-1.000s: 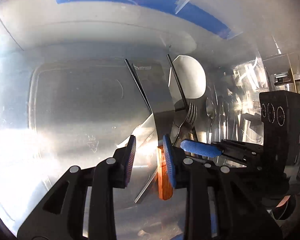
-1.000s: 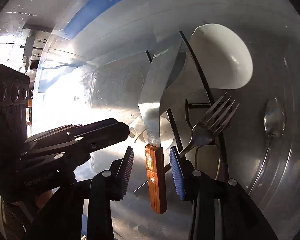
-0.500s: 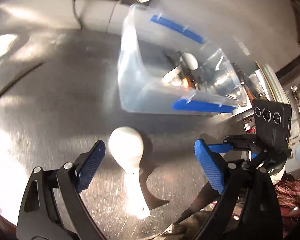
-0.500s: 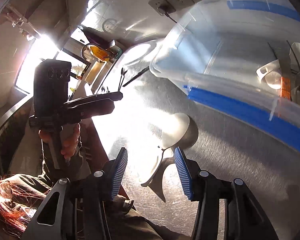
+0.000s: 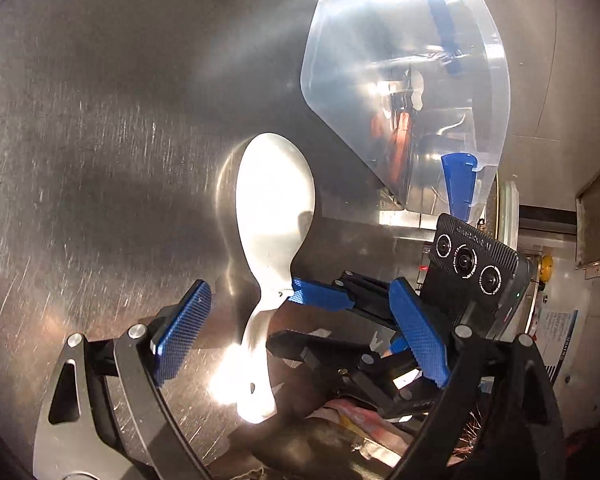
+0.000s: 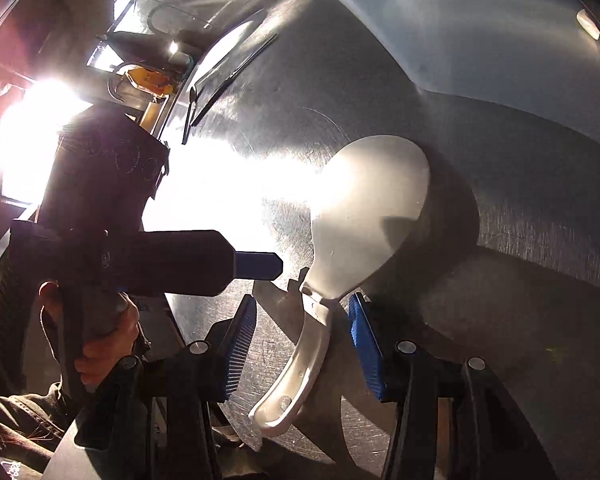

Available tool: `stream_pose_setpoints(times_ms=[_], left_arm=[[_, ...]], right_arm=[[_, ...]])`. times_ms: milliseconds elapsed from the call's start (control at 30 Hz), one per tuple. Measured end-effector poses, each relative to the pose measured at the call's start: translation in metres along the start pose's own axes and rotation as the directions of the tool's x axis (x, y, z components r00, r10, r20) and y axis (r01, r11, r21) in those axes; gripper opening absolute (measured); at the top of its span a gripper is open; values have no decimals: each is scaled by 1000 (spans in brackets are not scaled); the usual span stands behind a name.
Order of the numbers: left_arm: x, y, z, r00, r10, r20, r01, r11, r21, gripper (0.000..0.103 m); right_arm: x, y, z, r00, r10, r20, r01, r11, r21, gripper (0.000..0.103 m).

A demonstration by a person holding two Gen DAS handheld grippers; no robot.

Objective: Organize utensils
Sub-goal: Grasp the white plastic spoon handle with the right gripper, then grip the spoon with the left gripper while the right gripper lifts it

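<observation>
A white rice paddle (image 5: 274, 200) lies flat on the steel counter (image 5: 100, 140), handle toward me. My left gripper (image 5: 298, 304) hangs over the handle, open wide, with the handle between its fingers and untouched. My right gripper (image 6: 303, 320) straddles the neck of the same paddle (image 6: 368, 208). Its jaws are closing, with a gap still showing on both sides of the handle. The two grippers meet at the paddle, a right finger (image 5: 320, 300) reaching in from the side. A clear bin (image 5: 380, 60) with blue tape holds a wooden-handled knife (image 5: 400, 140) and other utensils.
The bin wall (image 6: 480, 20) rises just beyond the paddle. Dark slim utensils (image 6: 228, 76) lie near the counter's far edge. A person's hand (image 6: 100, 340) grips the left tool's handle. Bright glare covers part of the counter.
Both grippers have come out of the bin, leaving the knife inside, and dropped to the paddle on the counter. The left jaws have spread wide.
</observation>
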State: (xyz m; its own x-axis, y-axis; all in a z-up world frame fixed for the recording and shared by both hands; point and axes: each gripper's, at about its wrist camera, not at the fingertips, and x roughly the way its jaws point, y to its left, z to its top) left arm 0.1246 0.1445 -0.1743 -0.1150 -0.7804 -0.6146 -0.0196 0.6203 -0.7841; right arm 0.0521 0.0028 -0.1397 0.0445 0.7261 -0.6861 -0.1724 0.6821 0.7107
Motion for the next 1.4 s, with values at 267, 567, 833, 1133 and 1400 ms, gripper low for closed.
stream_pose_setpoints(times_ms=[267, 567, 833, 1133, 1400], left_arm=[[12, 2, 5, 997, -54, -50, 53, 999, -13, 87], [0, 6, 6, 997, -55, -60, 54, 998, -12, 86], [15, -14, -2, 990, -123, -75, 121, 992, -20, 84], [-4, -76, -10, 971, -236, 32, 232, 969, 91, 16], [-25, -179, 1, 954, -293, 59, 266, 922, 280, 13]], right_arm=[[5, -5, -1, 1000, -4, -1, 4, 999, 33, 11], [-12, -5, -13, 989, 150, -8, -148, 985, 88, 5], [-36, 12, -22, 958, 287, 0, -287, 957, 49, 5], [-86, 38, -37, 906, 422, 26, -422, 907, -4, 6], [-178, 56, -17, 887, 435, 152, -413, 897, -157, 6]])
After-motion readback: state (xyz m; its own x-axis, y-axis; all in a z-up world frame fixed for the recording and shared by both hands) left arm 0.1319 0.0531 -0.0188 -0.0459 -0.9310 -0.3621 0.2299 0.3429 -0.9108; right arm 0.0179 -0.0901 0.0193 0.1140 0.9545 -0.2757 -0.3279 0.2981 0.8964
